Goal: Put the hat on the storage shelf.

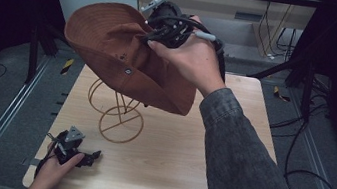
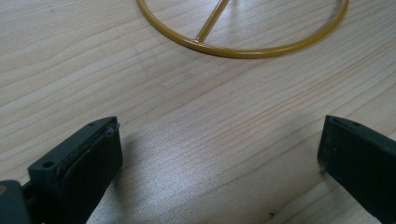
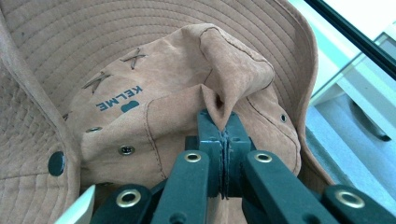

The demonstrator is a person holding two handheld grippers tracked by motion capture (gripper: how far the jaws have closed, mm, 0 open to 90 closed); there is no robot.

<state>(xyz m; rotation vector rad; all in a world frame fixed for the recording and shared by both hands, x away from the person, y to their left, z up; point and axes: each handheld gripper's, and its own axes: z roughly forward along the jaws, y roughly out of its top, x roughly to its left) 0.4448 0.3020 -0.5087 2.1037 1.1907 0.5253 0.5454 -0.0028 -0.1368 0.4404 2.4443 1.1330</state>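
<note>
A pale wooden table [image 1: 164, 175] stands in a dim workspace, with dark curtains at both sides and cables trailing over the grey floor. Near its middle stands a gold wire hat stand [image 1: 120, 117] with a round ring base. Above and just behind the stand, the right gripper [image 3: 223, 135] holds a rust-brown suede bucket hat [image 1: 122, 52] in the air, its 2 jaws pressed together on a small pinched fold of the crown. The left gripper [image 2: 219, 154] rests at the table's near left corner, its 2 jaws wide apart with nothing between them, well apart from the hat.

The grip takes only a thin pleat of soft cloth, so the hat could slip free or swing. Its drooping brim could also catch the light wire stand and tip it over.

The hat has a stitched brim, metal eyelets, a dark snap, cross stitches and the printed word KELME.
</note>
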